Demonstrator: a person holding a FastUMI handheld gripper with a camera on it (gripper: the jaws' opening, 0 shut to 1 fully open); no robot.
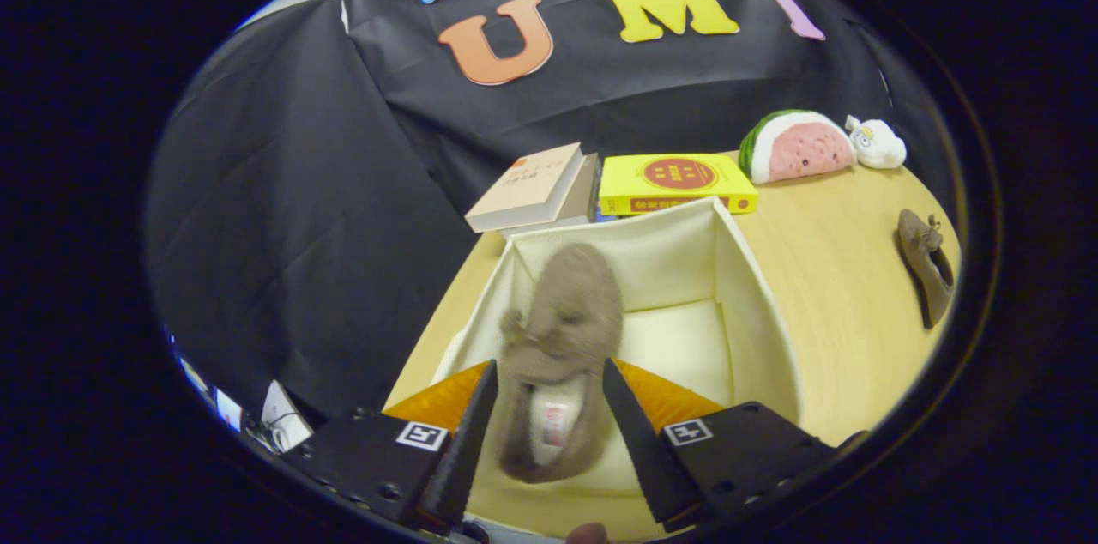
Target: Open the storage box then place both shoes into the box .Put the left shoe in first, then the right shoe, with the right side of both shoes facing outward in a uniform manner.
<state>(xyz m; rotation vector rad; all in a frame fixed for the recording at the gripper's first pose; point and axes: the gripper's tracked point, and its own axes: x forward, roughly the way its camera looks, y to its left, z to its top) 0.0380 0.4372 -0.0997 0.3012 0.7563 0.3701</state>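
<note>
A soft, light brown shoe point(558, 355) is seen between the spread fingers of the gripper point(549, 424), over the open box point(755, 304); whether it is pinched cannot be told. The second shoe point(926, 269), lying well apart on the table point(841, 329), is best taken at its firmer heel.

The gripper point(549, 407) is hanging over the open box point(755, 304), its two fingers standing apart beside a fuzzy brown shoe point(558, 355). The other shoe point(926, 265) is lying on the table point(841, 269).

Fuzzy brown shoe point(558, 338), matt cream fabric box point(755, 304), smooth wooden table point(841, 295)
</note>
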